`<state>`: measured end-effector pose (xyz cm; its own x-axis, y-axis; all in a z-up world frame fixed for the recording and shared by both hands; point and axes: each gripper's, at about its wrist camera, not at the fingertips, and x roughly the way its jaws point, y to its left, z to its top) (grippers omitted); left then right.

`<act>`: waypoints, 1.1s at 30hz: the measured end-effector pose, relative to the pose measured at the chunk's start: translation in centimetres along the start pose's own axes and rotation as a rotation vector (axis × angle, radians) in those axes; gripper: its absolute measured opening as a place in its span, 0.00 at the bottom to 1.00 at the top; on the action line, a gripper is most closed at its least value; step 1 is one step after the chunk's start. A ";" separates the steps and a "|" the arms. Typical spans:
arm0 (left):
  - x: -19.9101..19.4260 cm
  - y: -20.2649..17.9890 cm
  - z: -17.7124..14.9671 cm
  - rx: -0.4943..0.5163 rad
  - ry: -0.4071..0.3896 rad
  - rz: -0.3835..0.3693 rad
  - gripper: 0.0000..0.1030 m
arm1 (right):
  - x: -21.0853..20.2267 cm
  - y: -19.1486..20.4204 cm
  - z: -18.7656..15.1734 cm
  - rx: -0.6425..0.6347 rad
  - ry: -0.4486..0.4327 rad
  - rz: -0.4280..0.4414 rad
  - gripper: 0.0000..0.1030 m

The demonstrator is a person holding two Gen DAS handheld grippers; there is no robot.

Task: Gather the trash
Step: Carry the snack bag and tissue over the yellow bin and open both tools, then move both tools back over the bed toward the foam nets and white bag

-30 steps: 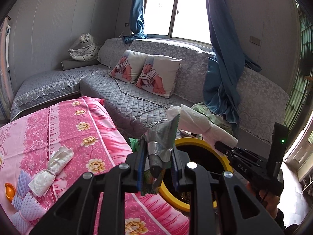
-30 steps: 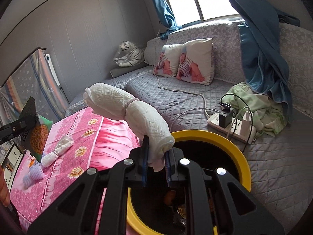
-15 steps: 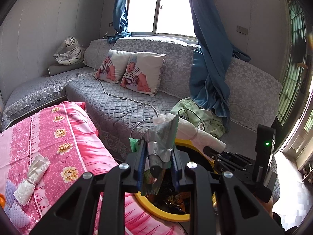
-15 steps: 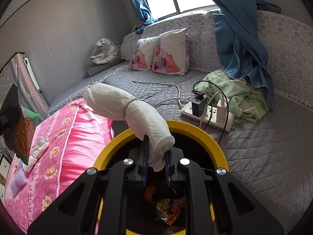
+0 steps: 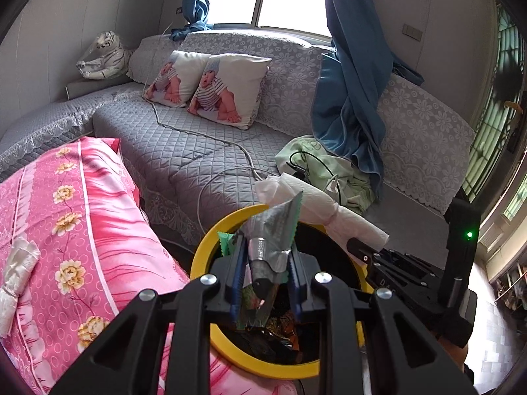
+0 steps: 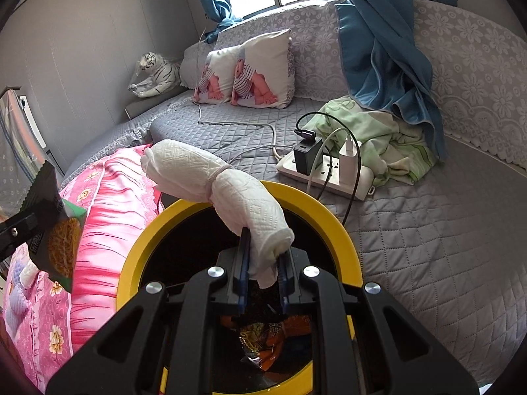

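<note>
Grey quilted sofa covers (image 6: 411,230) run along the back and right of the room, under a window with blue curtains (image 5: 349,98). A round black bin with a yellow rim (image 6: 316,210) stands between the sofa and a pink floral bedspread (image 5: 82,230), close against the spread's right edge.

The left gripper (image 5: 266,276) is pinched on a crumpled silver-and-green foil snack wrapper (image 5: 270,240), held over the bin's near-left rim. The right gripper (image 6: 262,273) is pinched on the lower end of a long white paper-towel bundle tied at its middle (image 6: 230,191). The bundle's held end sits over the bin mouth; its free end reaches out past the far-left rim, above the bedspread corner. Orange and dark wrappers (image 6: 263,339) already lie at the bin bottom.

Risks, as judged:
- If released at this angle, the bundle may catch on the rim and tip out onto the bedspread, since much of its length lies beyond the opening.
- The foil wrapper hangs near the rim, not the centre; a drop here could land it on the edge or outside.
- Both grippers crowd one opening and could knock together.
- A white power strip with plugged chargers (image 6: 326,171) sits on the sofa just beyond the bin's far-right rim; a wide swing could snag its cables.
- More white tied paper (image 5: 16,273) lies at the bedspread's left edge, uncollected.
</note>
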<state>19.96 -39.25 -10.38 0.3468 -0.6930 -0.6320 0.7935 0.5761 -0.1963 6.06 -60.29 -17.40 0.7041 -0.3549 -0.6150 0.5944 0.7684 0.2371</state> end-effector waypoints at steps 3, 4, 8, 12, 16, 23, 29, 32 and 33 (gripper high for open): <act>1.1 0.5 -0.3 -0.025 0.029 -0.024 0.21 | 0.5 -0.2 -0.2 0.011 0.022 0.001 0.13; 1.4 0.6 -0.4 -0.029 0.034 -0.024 0.21 | 0.7 -0.3 -0.2 0.014 0.028 0.001 0.13; 2.5 0.7 -0.8 -0.042 0.063 -0.053 0.21 | 1.0 -0.7 -0.3 0.028 0.046 -0.001 0.14; 3.0 0.8 -1.1 -0.057 0.083 -0.080 0.24 | 1.4 -0.8 -0.4 0.041 0.062 -0.004 0.14; 2.8 1.0 -1.1 -0.067 0.071 -0.074 0.31 | 1.6 -1.1 -0.5 0.050 0.079 -0.001 0.16; 2.5 1.5 -0.8 -0.092 0.060 -0.071 0.45 | 1.4 -1.4 -0.4 0.069 0.080 0.000 0.23; 1.8 2.4 -0.7 -0.127 0.043 -0.068 0.51 | 1.0 -2.0 -0.1 0.097 0.069 -0.009 0.37; 1.2 3.4 -0.7 -0.151 0.032 -0.061 0.51 | 0.5 -2.2 0.1 0.107 0.060 -0.012 0.37; 0.9 3.7 -0.6 -0.155 0.024 -0.053 0.51 | 0.4 -2.1 0.2 0.102 0.059 -0.010 0.37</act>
<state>22.92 -37.51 -12.15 0.2928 -0.7147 -0.6351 0.7228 0.6003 -0.3424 5.16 -62.12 -18.03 0.6761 -0.3280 -0.6598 0.6396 0.7059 0.3045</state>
